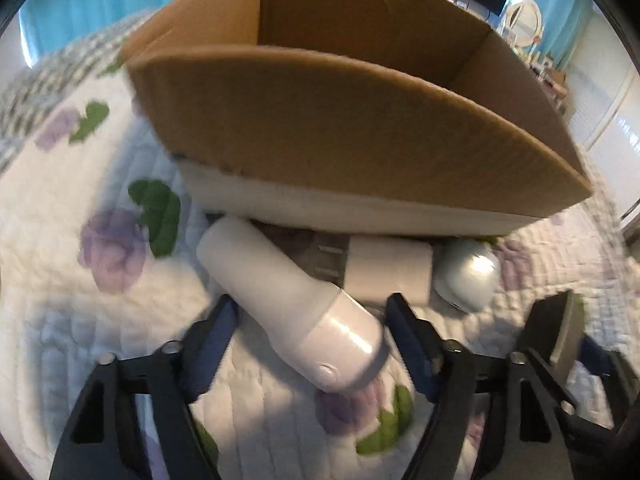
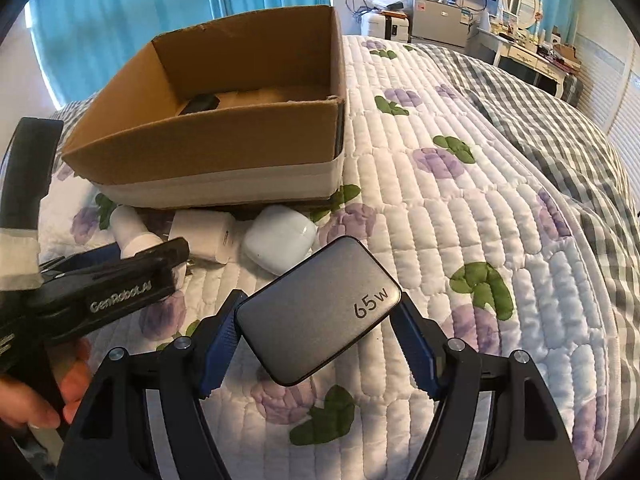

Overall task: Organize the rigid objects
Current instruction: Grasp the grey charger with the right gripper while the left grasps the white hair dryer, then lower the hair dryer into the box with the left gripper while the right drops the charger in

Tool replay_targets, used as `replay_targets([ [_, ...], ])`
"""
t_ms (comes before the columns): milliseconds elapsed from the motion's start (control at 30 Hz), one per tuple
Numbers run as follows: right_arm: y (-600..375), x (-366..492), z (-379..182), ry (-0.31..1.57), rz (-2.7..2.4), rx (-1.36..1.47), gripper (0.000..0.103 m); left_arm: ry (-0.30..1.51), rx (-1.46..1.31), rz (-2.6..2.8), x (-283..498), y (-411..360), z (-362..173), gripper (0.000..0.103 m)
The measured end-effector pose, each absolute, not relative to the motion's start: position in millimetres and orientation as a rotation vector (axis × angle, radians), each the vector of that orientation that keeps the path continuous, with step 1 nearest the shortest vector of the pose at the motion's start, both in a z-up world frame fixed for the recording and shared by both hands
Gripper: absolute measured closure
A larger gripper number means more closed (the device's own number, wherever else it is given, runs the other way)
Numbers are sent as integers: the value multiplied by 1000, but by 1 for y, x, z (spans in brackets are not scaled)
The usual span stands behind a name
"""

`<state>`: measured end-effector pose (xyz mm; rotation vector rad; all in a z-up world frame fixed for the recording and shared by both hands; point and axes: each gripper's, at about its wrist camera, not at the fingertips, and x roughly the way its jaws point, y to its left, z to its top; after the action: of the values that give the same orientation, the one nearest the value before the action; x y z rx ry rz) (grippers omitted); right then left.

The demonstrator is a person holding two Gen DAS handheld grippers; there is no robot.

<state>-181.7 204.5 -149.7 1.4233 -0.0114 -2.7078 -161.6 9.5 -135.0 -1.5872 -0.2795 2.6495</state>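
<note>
An open cardboard box (image 2: 224,148) stands on the quilted bed; it fills the upper left wrist view (image 1: 360,136). My right gripper (image 2: 320,320) is shut on a grey 65W charger (image 2: 320,312), held above the quilt. My left gripper (image 1: 308,316) is closed around a white bottle (image 1: 288,300) lying diagonally, cap toward the camera; the bottle also shows in the right wrist view (image 2: 132,228). A white charger cube (image 2: 202,240) and a white earbuds case (image 2: 280,240) lie in front of the box. A dark object (image 2: 200,104) lies inside the box.
The floral quilt (image 2: 460,220) spreads to the right, with a grey checked blanket (image 2: 540,120) beyond. A dresser and mirror (image 2: 520,4) stand at the far wall. Blue curtains (image 2: 120,12) hang behind the box. A hand (image 2: 40,392) holds the left gripper's handle.
</note>
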Motion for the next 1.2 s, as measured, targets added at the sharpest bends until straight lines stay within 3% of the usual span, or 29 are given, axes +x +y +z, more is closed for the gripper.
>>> replay_targets([
  [100, 199, -176, -146, 7, -2713, 1408, 30, -280, -1585, 2609, -150, 7, -129, 44],
  [300, 194, -169, -135, 44, -2730, 1352, 30, -212, -1529, 2603, -110, 1, -111, 51],
  [733, 181, -145, -98, 102, -2751, 1224, 30, -16, -1353, 2663, -67, 8, -61, 51],
  [1200, 190, -165, -17, 111, -2782, 997, 30, 33, -1111, 2766, -111, 19, 16, 51],
])
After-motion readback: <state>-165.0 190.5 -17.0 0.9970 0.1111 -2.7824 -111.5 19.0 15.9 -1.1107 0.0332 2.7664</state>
